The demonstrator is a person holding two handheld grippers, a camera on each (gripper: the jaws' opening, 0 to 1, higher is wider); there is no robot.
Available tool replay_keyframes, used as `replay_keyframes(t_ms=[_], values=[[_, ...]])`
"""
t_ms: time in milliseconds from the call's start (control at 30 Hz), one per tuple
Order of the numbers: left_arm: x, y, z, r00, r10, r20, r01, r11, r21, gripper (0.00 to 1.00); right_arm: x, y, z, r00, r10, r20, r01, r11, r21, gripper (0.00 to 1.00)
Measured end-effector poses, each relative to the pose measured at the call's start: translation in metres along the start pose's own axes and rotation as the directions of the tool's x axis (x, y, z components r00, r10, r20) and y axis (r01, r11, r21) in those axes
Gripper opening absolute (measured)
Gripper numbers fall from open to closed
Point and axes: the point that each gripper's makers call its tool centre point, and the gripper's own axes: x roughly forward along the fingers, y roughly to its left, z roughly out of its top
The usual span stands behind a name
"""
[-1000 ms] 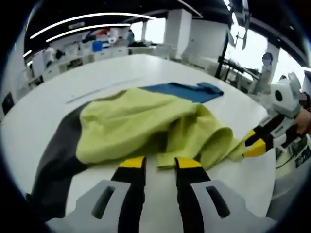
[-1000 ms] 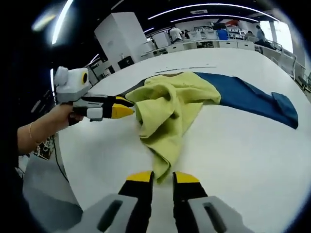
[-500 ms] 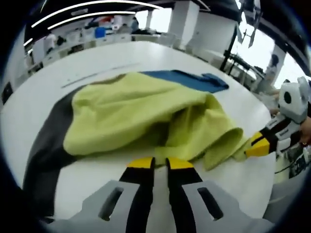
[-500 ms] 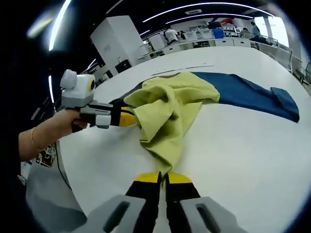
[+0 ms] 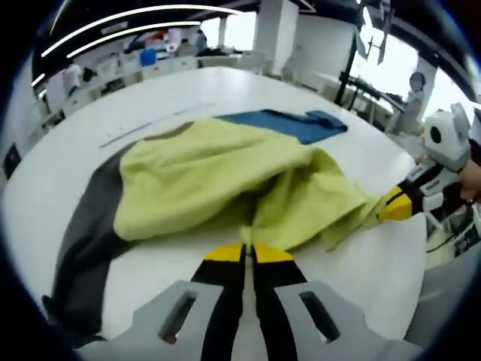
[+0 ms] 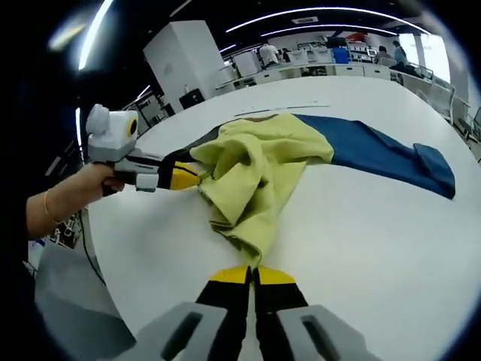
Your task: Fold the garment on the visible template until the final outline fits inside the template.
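A garment lies bunched on the white table (image 5: 90, 128). Its body is yellow-green (image 5: 218, 169) (image 6: 259, 162), with a dark grey part (image 5: 83, 233) at one side and a blue part (image 5: 289, 124) (image 6: 383, 154) at the other. My left gripper (image 5: 240, 252) is shut on the near yellow-green edge, and in the right gripper view the left gripper (image 6: 184, 177) bites the cloth's left side, held by a hand. My right gripper (image 6: 252, 274) is shut on the garment's hanging corner. In the left gripper view the right gripper (image 5: 392, 207) pinches the right end of the cloth.
A thin line (image 5: 154, 134) runs across the table beyond the garment. The table's rounded edge (image 6: 98, 263) is close to the grippers. Desks, white cabinets (image 6: 184, 53) and people stand far behind. A cable (image 5: 443, 244) hangs off the table's right side.
Both grippers went from open beside the garment to shut on its yellow-green edge. The cloth's corner is drawn out a little between them.
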Motion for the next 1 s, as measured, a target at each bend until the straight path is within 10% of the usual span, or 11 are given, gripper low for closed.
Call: replay_keyframes(t_ms=[1000], values=[[-0.109, 0.000, -0.041, 0.996, 0.091, 0.022, -0.088, 0.993, -0.082, 0.00, -0.045, -0.023, -0.023, 0.995, -0.098, -0.026, 0.095, 0.991, -0.091, 0.00]])
